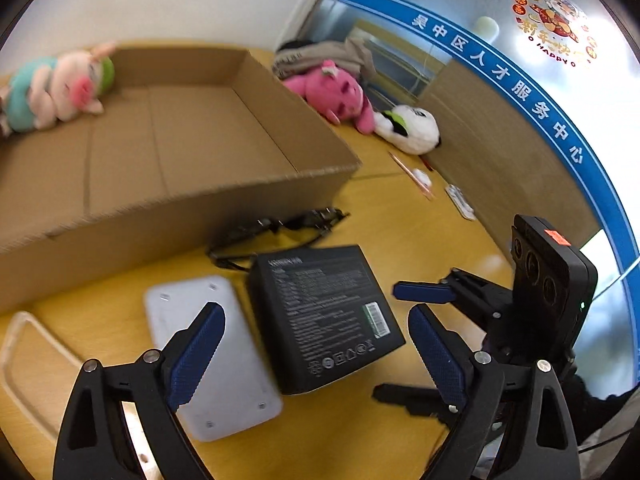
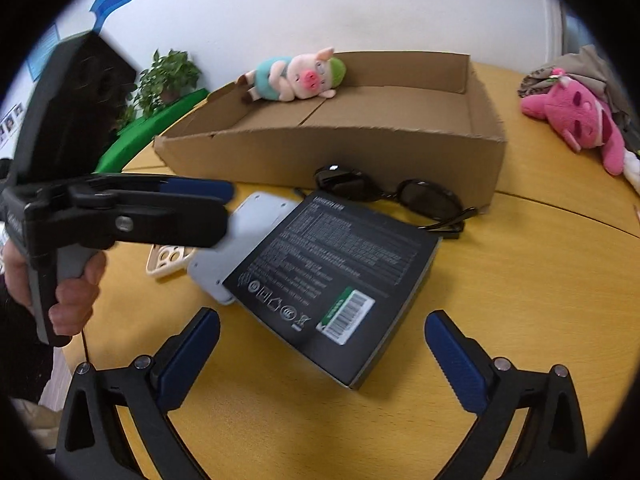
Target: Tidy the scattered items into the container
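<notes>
I am reaching for the black box point(image 2: 336, 284), which lies on the worktop point(image 2: 520, 300) just ahead of my right tool point(image 2: 322, 354); both it and my left tool point(image 1: 316, 354) gape wide, empty. Next: straddle its edges, squeeze, lift into the cardboard container point(image 2: 400, 152) beyond.

The blue wall band point(image 1: 516, 92) reads 吴中区人才服务中心; the round sticker point(image 1: 554, 26) shows 新年 and "HAPPY".
</notes>
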Motion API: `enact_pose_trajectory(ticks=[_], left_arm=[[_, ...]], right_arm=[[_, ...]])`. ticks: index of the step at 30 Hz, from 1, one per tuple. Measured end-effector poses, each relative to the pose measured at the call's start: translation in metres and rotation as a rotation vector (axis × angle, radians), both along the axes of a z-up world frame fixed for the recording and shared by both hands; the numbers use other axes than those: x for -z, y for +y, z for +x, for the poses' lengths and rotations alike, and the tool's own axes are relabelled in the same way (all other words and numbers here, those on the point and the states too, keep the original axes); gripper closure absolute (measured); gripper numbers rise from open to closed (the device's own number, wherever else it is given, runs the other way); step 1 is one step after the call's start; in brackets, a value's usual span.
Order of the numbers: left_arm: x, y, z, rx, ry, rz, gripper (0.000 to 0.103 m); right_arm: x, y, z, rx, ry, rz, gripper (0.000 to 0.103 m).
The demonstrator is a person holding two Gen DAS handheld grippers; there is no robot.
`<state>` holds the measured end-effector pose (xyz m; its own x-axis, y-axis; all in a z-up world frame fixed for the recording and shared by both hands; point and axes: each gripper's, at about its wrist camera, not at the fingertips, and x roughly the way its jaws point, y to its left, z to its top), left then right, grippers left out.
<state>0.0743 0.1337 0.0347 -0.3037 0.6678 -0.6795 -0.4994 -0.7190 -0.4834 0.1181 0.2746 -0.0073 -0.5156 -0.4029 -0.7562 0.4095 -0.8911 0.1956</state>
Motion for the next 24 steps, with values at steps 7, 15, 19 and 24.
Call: enact_pose_trajectory(ticks=[7, 15, 19, 24], left_arm=[[0.022, 0.02, -0.019, 0.047, -0.107, 0.059, 0.011], [0.032, 0.032, -0.026, 0.061, -0.112, 0.0, 0.023], [0.037, 0.033, -0.022, 0.05, -0.11, -0.041, 0.036], [0.037, 0.03, -0.01, 0.054, -0.075, -0.058, 0.037]], right_arm=[[0.015, -0.007, -0.01, 0.006, -0.018, 0.042, 0.001], [0.028, 0.0, -0.019, 0.042, -0.051, 0.028, 0.001], [0.028, 0.002, -0.014, 0.052, -0.033, 0.045, 0.002], [0.024, -0.005, -0.001, 0.056, -0.012, 0.083, 0.003]])
